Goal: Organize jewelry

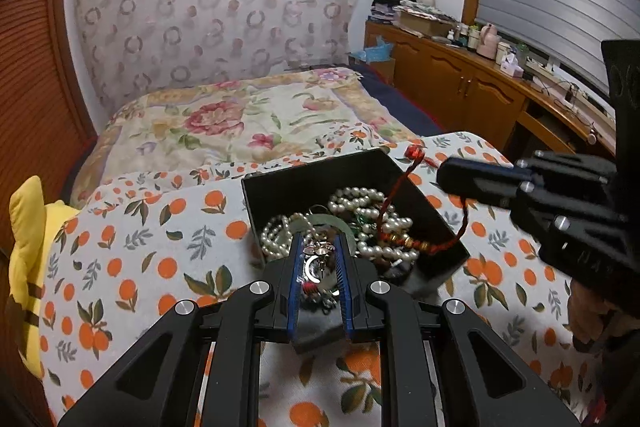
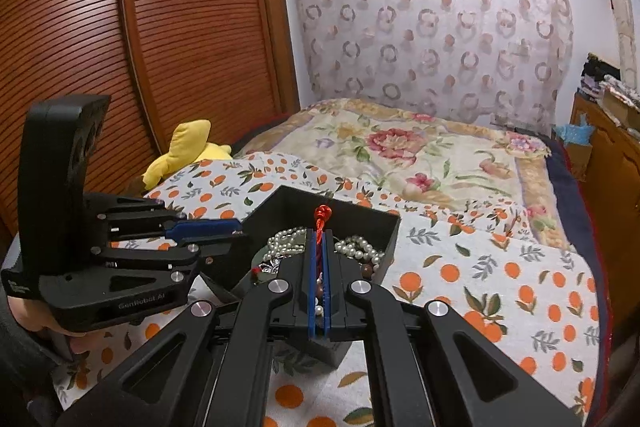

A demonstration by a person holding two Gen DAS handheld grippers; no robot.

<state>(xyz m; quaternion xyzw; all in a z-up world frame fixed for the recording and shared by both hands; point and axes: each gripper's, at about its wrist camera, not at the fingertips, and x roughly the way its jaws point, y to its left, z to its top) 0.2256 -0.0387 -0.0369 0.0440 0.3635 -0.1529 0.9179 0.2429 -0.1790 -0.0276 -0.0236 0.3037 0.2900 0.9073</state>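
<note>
- A yellow plush toy (image 1: 28, 227) lies at the far left edge of the bed, against the brown slatted wardrobe door (image 2: 80, 27).
- An orange-print cloth (image 1: 132, 247) covers the near part of the bed, and a floral quilt (image 1: 240, 119) lies beyond it.
- The left claw (image 1: 319, 251) is over the near corner of the black jewelry box (image 1: 304, 179), its blue-padded jaws apart around a silver trinket (image 1: 318, 265); I cannot tell whether they touch it.
- The box sits on the cloth, holding pearl strands (image 1: 360, 203) tangled with other pieces.
- A red cord bracelet (image 1: 404, 239) with gold beads loops from inside the box over its right rim and up.
- The right claw (image 2: 319, 239) is closed on that cord, whose red knot (image 2: 323, 214) pokes out past the fingertips above the box.
- A wooden sideboard (image 1: 460, 75) stands at the far right, cluttered with bottles.
</note>
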